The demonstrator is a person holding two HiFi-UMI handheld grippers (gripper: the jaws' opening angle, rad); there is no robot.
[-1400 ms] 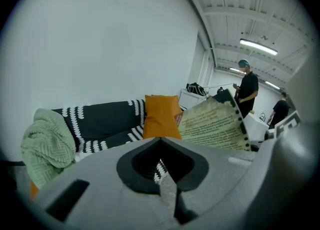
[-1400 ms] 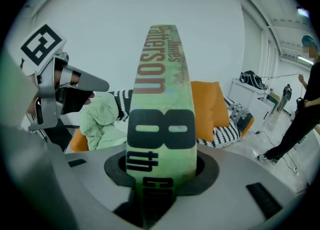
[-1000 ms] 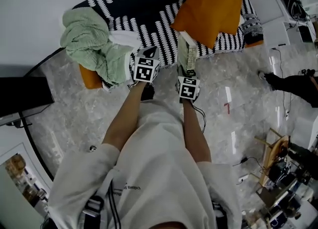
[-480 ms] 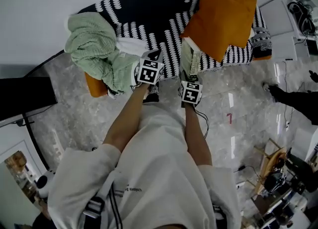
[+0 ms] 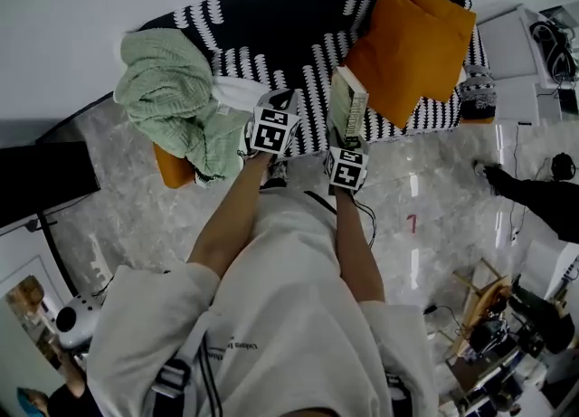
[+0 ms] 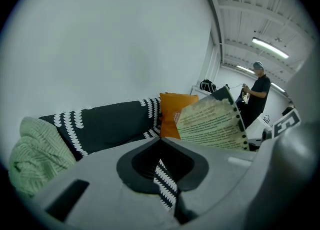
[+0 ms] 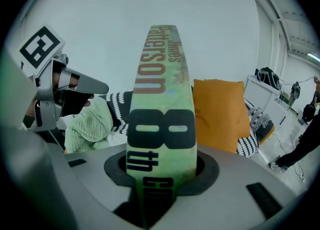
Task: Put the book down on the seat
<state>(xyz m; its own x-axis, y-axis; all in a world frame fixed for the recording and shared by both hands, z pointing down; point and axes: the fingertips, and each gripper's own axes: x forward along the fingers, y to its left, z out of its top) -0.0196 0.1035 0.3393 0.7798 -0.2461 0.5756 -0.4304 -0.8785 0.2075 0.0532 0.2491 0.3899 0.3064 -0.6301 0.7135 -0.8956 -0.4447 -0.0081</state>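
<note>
Over the front edge of the black-and-white patterned sofa seat (image 5: 271,40), the right gripper (image 5: 346,141) pinches a green paperback book (image 5: 347,103) upright, apparently on approach. The left gripper (image 5: 277,100) hangs empty, jaws barely parted. Next, the book likely needs lowering flat, then releasing.

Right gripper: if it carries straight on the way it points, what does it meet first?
The book in the right gripper leads, and its far end would likely reach the striped seat first, just beside the orange cushion; depth is hard to judge.
</note>
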